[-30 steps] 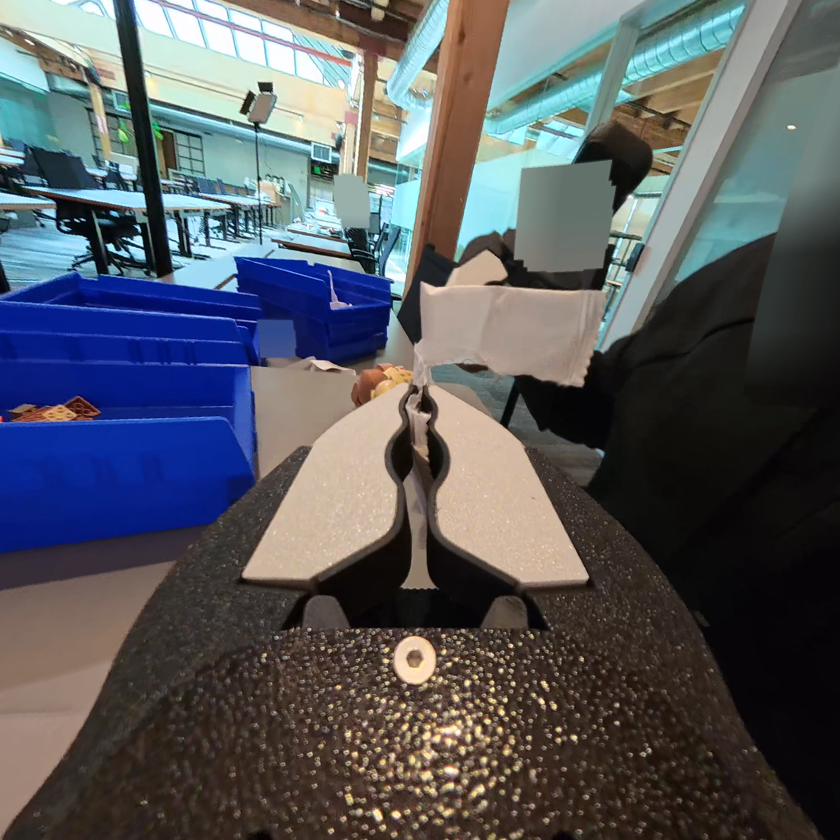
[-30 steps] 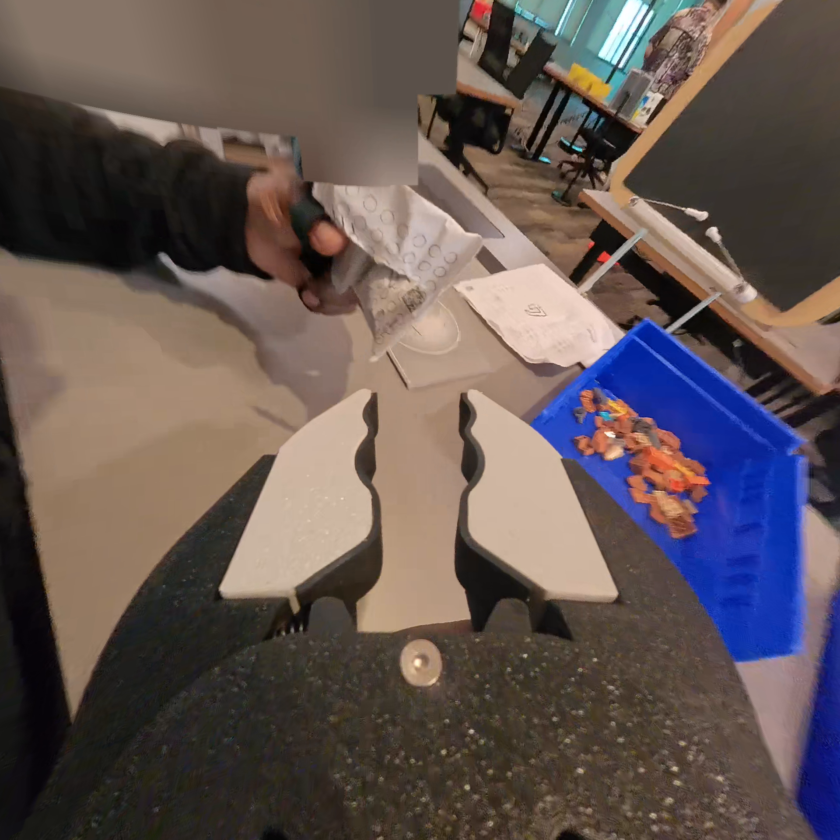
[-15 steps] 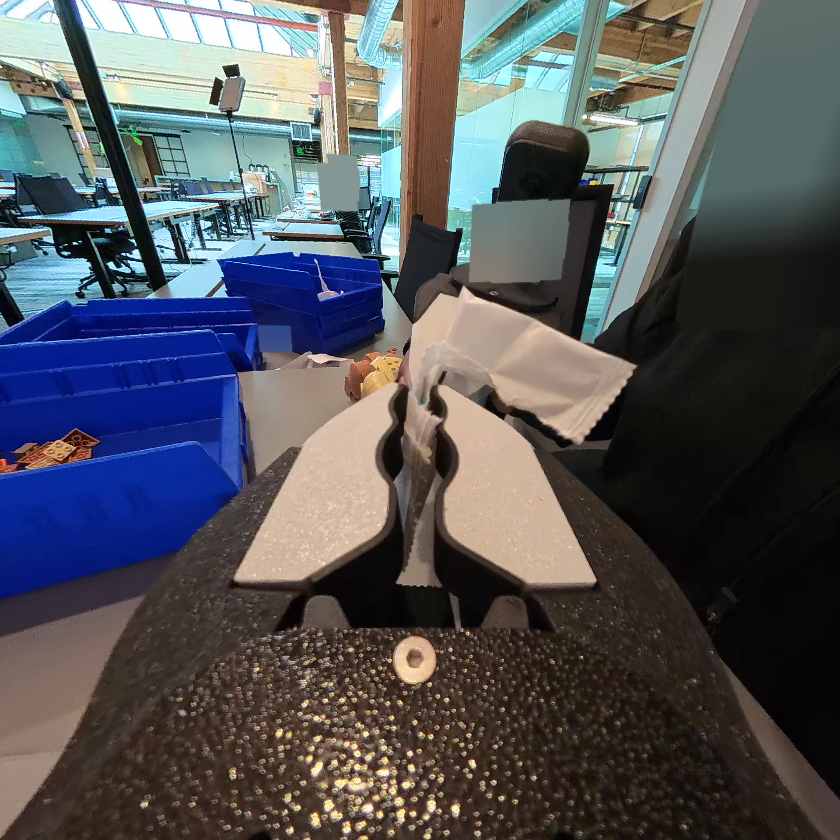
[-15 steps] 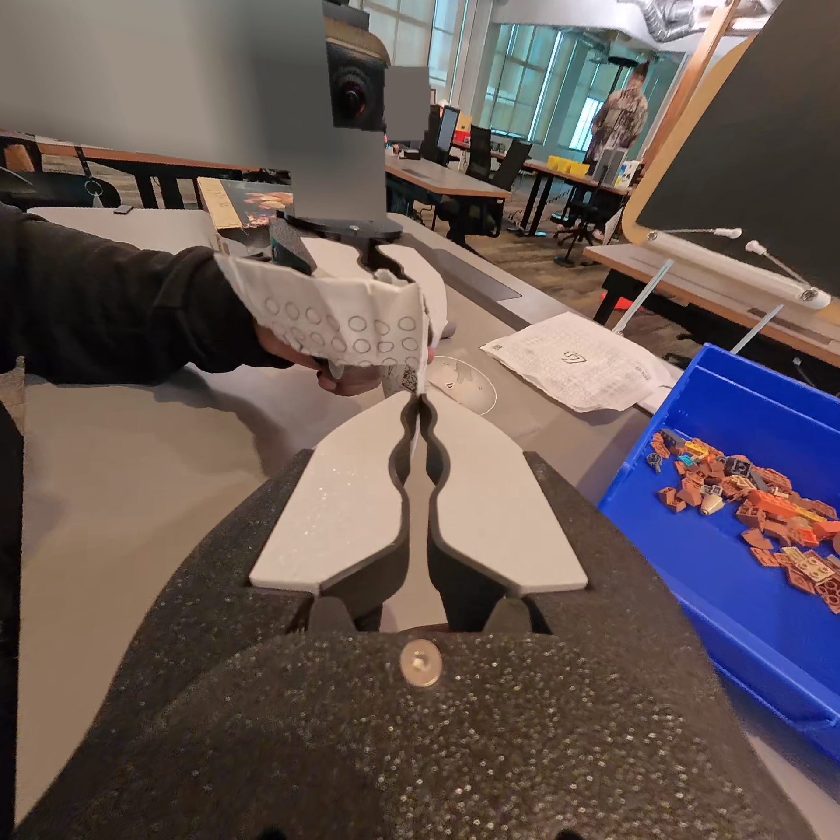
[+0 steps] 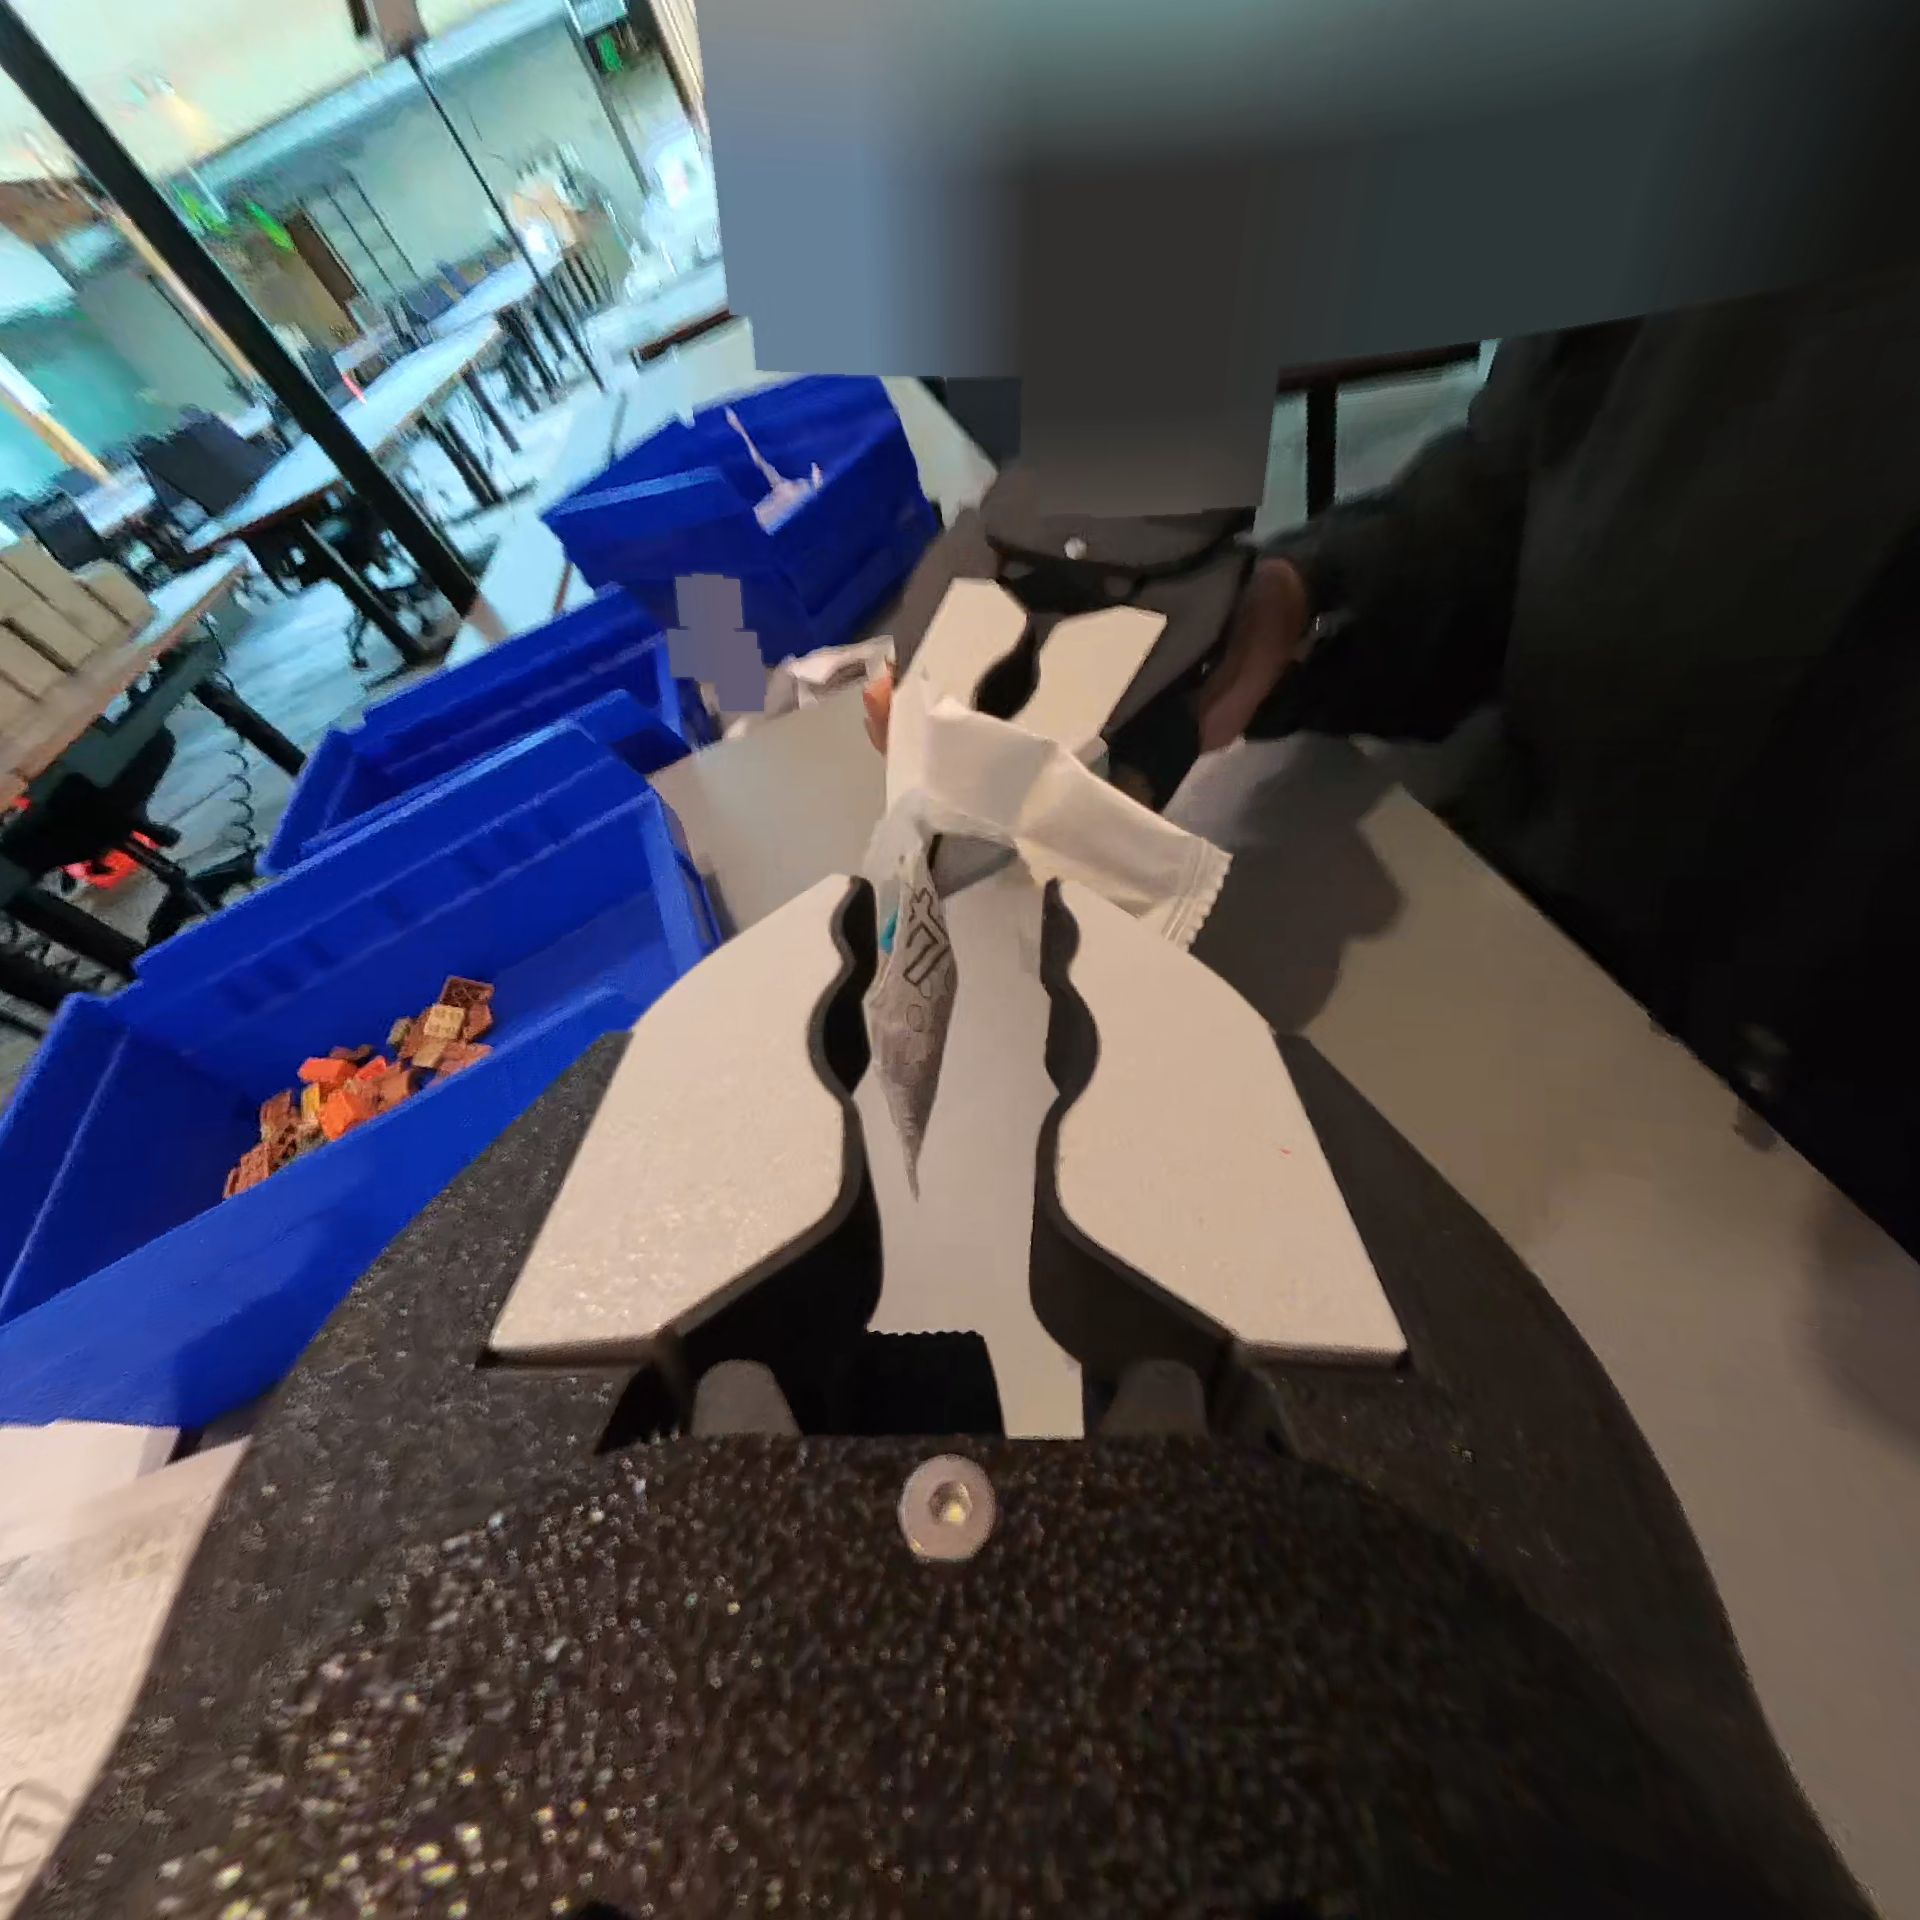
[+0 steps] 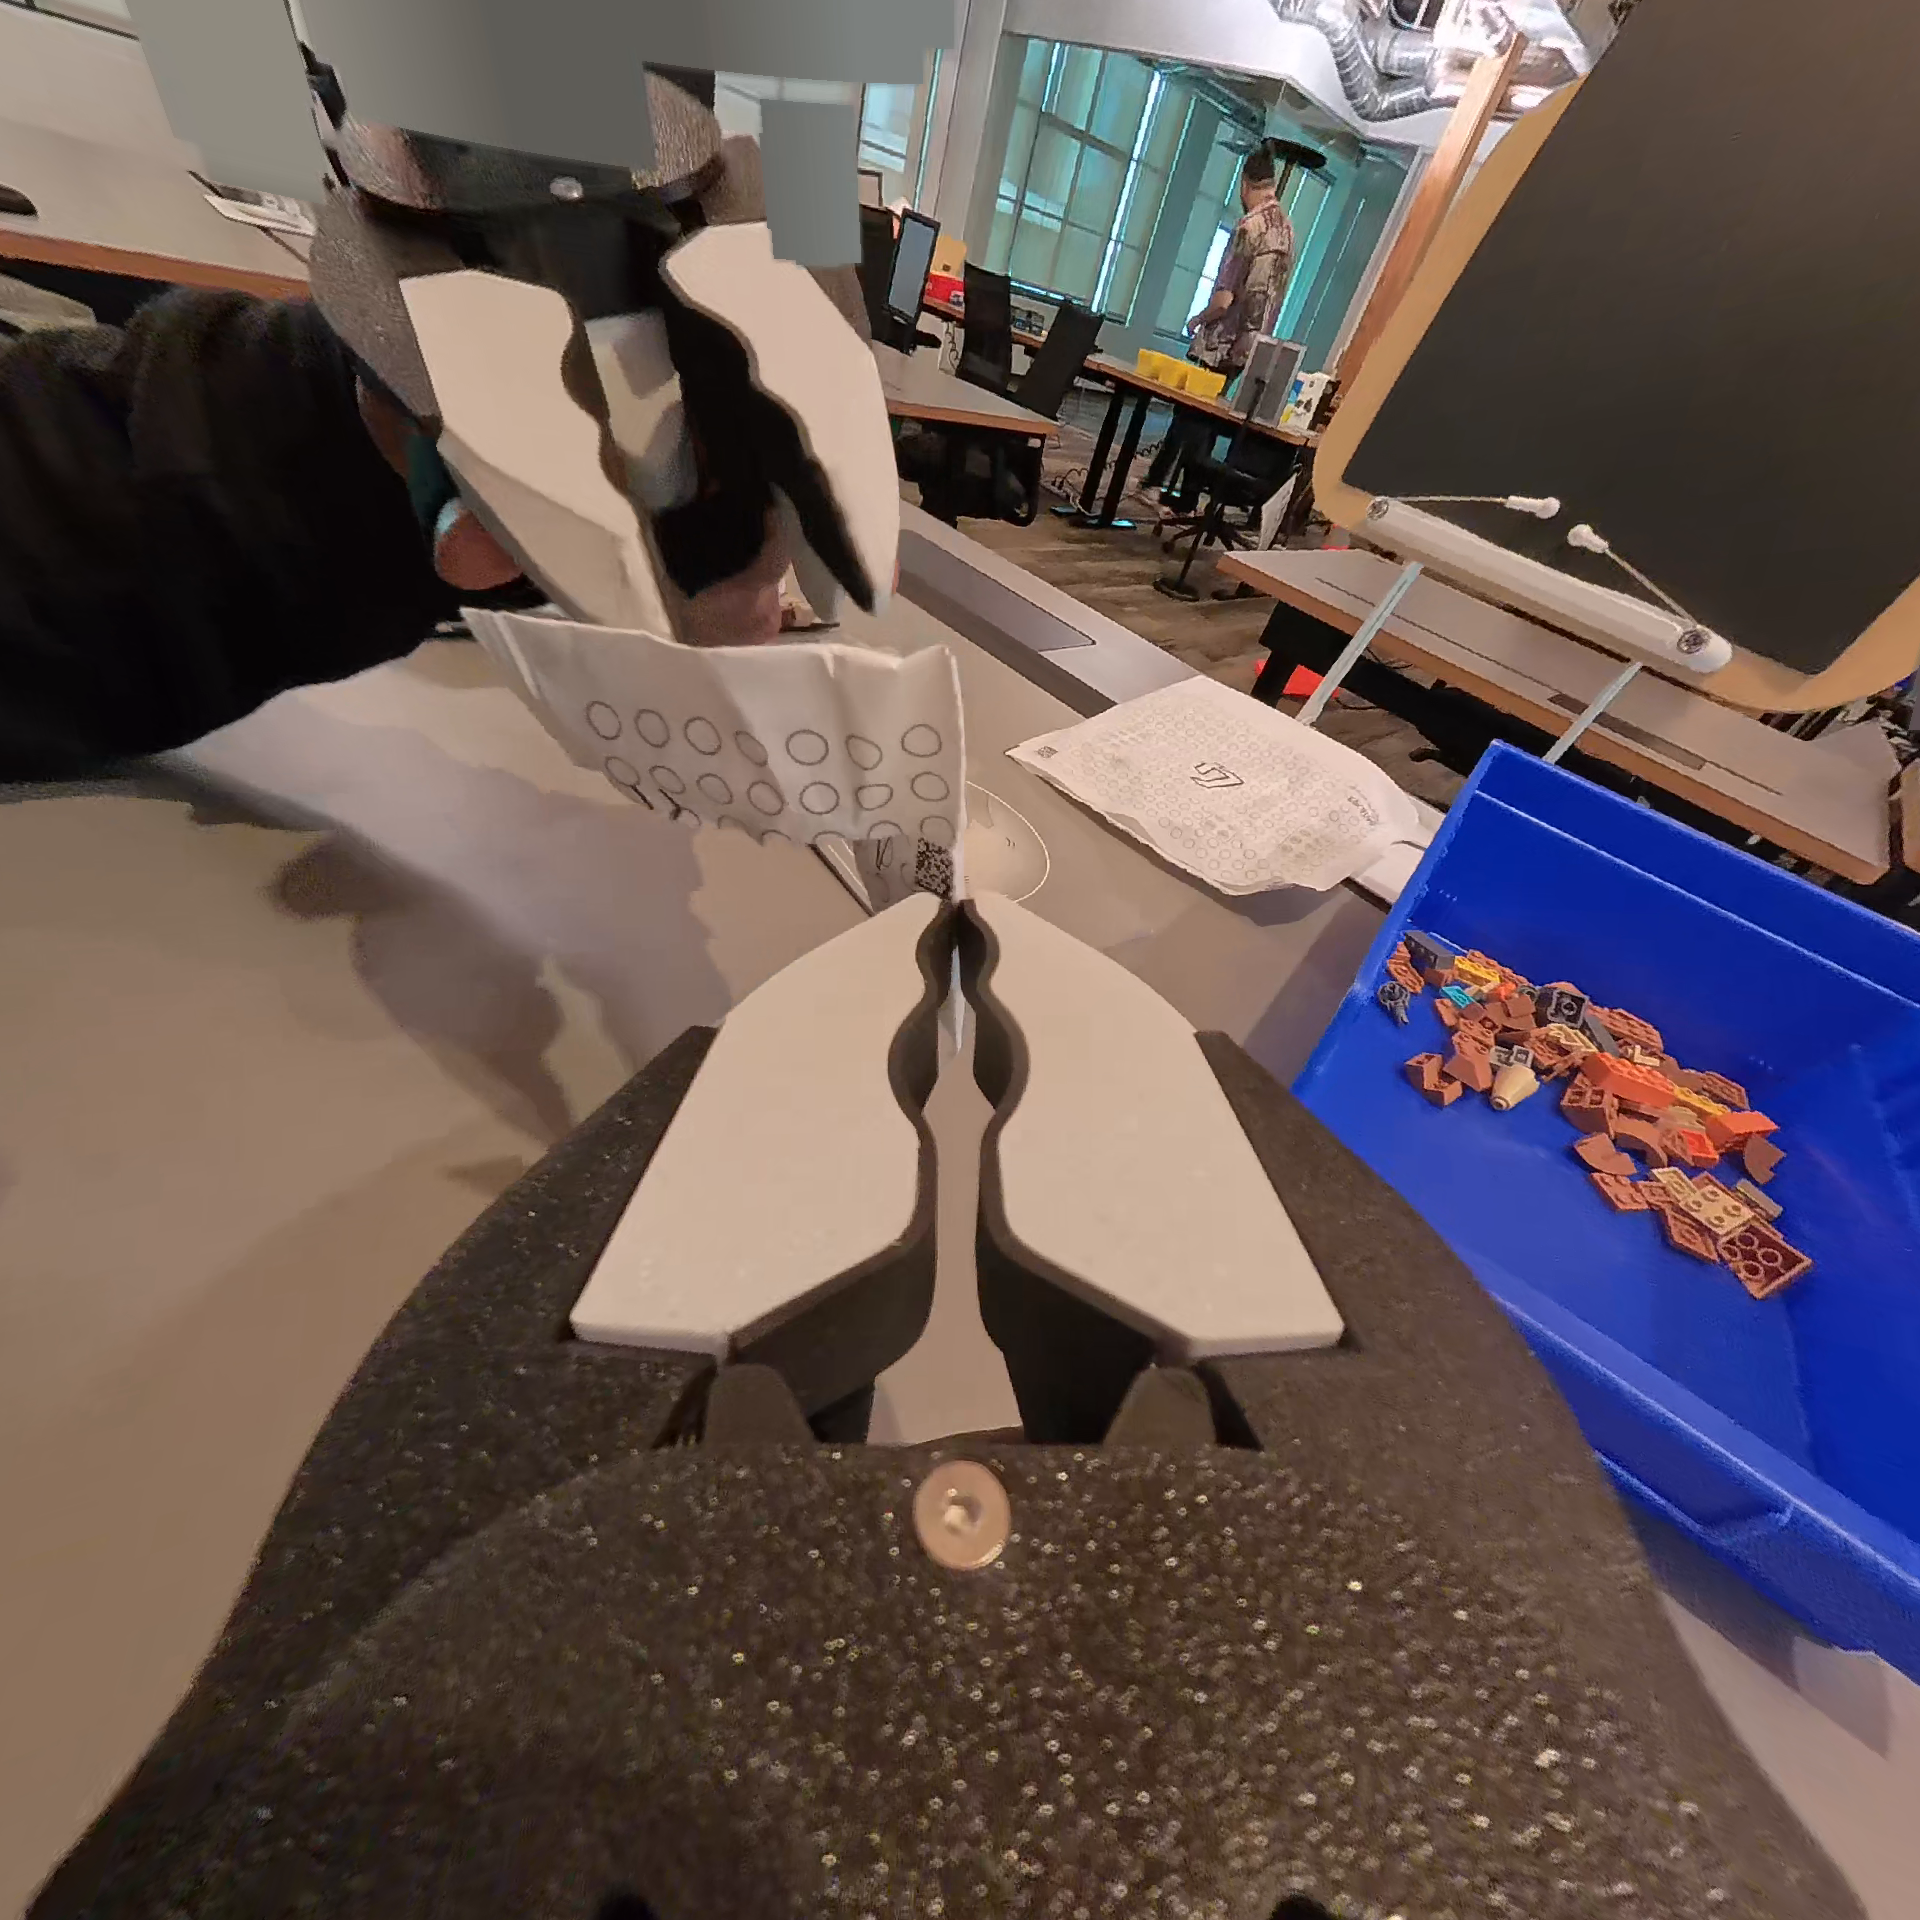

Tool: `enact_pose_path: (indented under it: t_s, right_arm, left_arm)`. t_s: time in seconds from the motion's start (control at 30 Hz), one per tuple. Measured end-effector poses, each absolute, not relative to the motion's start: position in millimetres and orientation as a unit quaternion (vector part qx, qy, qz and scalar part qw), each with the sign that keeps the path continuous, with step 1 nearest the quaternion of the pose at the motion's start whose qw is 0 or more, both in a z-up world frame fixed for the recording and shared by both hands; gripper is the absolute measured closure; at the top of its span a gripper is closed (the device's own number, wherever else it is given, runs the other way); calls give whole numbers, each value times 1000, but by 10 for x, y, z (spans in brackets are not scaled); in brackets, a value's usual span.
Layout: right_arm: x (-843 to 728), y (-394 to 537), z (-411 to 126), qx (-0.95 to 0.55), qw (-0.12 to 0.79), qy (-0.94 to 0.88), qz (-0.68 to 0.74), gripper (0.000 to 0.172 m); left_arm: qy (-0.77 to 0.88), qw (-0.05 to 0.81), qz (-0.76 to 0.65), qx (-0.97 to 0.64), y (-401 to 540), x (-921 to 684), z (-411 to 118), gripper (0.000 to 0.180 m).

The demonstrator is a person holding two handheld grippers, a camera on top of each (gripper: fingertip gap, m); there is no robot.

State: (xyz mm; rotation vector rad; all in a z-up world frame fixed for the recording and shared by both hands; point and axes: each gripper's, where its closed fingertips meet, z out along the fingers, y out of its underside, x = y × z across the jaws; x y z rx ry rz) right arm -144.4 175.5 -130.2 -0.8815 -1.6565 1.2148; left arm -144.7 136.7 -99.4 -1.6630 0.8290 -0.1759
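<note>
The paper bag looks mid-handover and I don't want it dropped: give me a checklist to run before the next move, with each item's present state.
1. Right gripper shut on the paper bag edge: ok.
2. Left gripper open, pads off the bag: ok; a bag corner hangs loose between its fingers.
3. Bag clear of the table: ok, it hangs in the air.
4. Bag empty: cannot tell.
5. Blue bin of bricks beside the right gripper, not touched: ok.
6. Second bag flat on the table, out of the way: ok.
</note>
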Motion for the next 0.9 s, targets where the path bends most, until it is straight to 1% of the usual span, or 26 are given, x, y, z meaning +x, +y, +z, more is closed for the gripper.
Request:
enact_pose_path:
  t_s: [0.23,0.5,0.6,0.7,0.8,0.9]
  right_arm:
    - [-1458,1693,-1369,-339,446,-679,475,172]
    - [-1465,1649,-1379,-327,455,-683,468,171]
    - [-1467,1654,-1374,-330,454,-679,473,172]
    - [-1460,1635,-1373,-329,449,-675,483,172]
    - [-1462,1624,-1377,-326,451,-673,487,172]
    - [-1469,1632,-1379,-326,452,-672,489,171]
  left_arm:
    - [379,537,-35,-753,1414,-1423,-1247,152]
    - [383,506,28,-773,1468,-1507,-1362,153]
    - [396,488,62,-775,1476,-1547,-1424,163]
    - [407,480,84,-773,1485,-1572,-1453,180]
    - [411,470,84,-777,1482,-1578,-1491,180]
    - [400,466,36,-788,1448,-1525,-1506,180]
